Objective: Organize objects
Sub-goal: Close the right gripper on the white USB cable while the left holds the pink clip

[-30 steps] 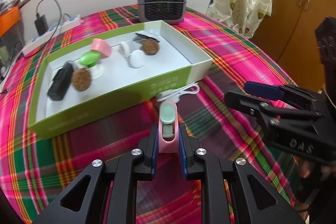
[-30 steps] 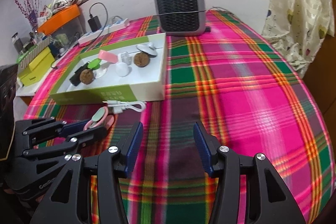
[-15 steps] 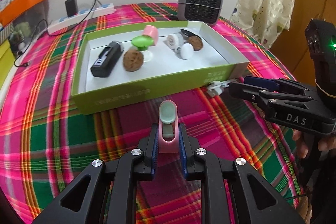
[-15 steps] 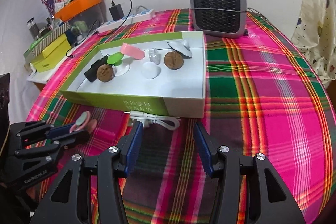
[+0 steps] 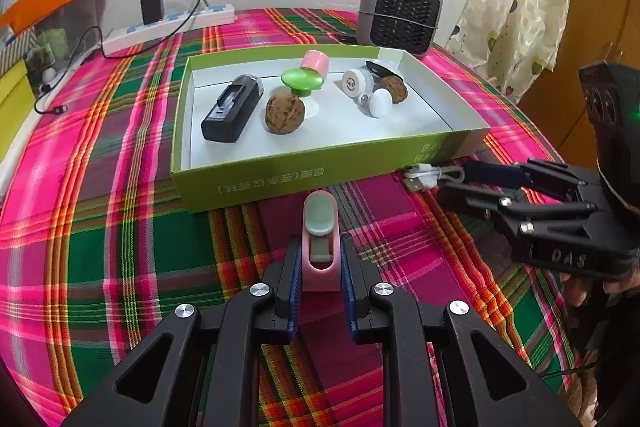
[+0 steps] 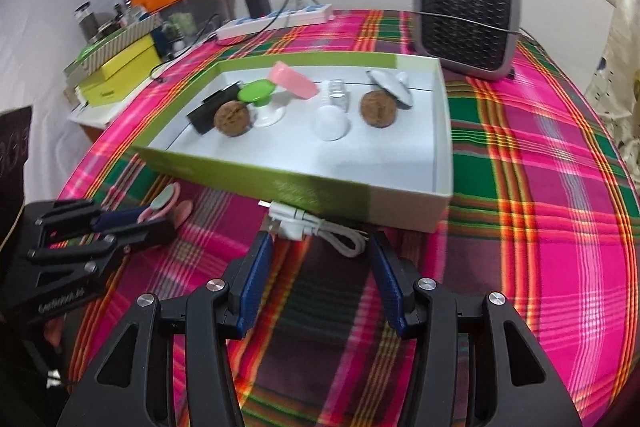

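A: Why was the left gripper (image 5: 320,263) clamped on that pink clip (image 5: 320,247)?
B: To carry it toward the green box (image 5: 320,175). The right gripper (image 6: 320,267) stood open over the white USB cable (image 6: 316,227), ready to grasp.

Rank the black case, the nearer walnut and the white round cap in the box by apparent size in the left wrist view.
1. black case, clearly the largest.
2. nearer walnut.
3. white round cap, the smallest.
All three lie at a similar depth in the green box, so nearness hardly skews the order.
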The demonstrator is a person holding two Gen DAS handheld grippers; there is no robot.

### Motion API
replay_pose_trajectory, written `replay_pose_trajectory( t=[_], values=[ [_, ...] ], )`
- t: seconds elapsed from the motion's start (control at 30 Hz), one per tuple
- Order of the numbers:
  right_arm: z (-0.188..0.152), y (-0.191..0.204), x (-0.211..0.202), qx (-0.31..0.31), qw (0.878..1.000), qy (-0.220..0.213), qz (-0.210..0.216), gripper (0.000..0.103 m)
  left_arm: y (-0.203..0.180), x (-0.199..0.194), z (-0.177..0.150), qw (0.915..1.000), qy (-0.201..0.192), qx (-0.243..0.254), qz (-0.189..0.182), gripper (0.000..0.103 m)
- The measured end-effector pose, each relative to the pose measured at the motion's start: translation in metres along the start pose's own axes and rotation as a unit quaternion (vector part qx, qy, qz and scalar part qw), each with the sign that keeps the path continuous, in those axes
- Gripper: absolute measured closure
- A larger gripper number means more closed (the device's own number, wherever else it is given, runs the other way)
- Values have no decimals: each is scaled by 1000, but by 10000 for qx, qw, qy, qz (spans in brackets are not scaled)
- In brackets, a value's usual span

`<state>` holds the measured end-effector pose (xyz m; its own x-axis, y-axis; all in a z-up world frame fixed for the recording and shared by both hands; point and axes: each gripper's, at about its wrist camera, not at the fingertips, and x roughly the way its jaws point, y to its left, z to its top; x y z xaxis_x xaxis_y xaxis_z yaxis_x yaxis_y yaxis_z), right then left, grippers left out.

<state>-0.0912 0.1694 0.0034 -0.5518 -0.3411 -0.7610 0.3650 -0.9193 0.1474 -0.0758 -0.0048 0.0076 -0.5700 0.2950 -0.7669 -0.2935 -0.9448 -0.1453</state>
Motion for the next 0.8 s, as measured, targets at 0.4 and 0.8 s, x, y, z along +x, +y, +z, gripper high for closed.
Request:
replay_pose_trajectory(
  t=[0.4, 0.8],
  values=[
    [-14, 39, -5, -831, 9958, 85, 387, 52, 8, -3, -2, 10000, -28, -71, 23, 87],
    [5, 45, 15, -932, 9956, 115, 47, 52, 17, -4, -2, 9999, -31, -167, 6, 87]
  ],
)
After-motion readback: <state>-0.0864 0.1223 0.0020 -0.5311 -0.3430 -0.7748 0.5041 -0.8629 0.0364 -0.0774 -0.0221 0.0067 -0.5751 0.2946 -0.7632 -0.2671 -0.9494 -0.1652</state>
